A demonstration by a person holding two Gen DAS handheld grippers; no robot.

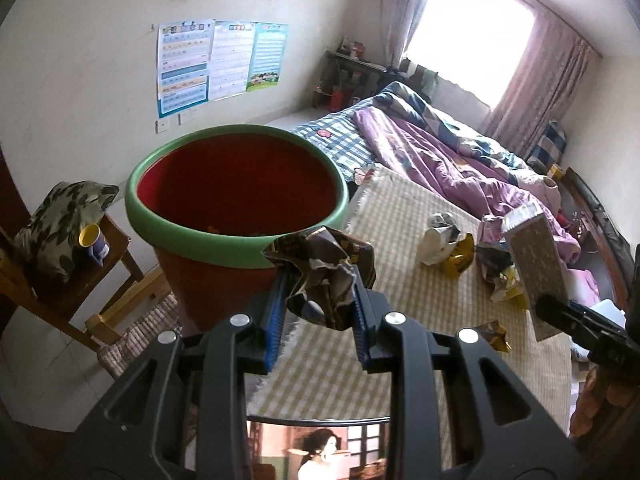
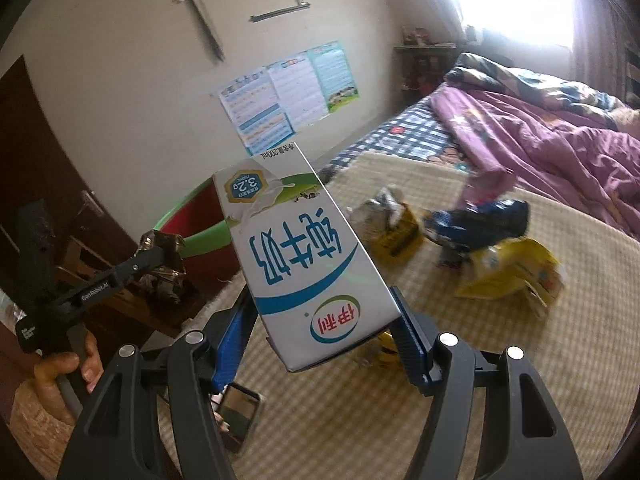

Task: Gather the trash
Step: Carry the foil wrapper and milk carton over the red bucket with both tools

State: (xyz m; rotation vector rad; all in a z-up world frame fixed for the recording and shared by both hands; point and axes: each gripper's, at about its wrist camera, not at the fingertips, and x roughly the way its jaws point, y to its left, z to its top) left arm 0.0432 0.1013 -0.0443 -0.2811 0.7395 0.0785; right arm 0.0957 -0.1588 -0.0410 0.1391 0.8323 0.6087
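Wrapper: crumpled dark foil wrapper [image 1: 326, 276], clenched between left gripper [image 1: 320, 300] pads, just beside bin rim.
Carton: smooth white milk carton [image 2: 308, 264], boxy, grasped by right gripper [image 2: 324, 332].
Bin: round red plastic bin [image 1: 236, 200], green rim, at bed's edge.
Bed: woven checked mat [image 1: 400, 280], remaining crinkled wrappers [image 2: 508, 264] mid-mat.

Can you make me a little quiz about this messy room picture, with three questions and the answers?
1. True or false: the left gripper is empty.
2. What does the right gripper hold? A) milk carton B) cup C) phone
3. What colour is the rim of the bin?

Key: 1. False, it pinches a crumpled wrapper. 2. A. 3. Green.
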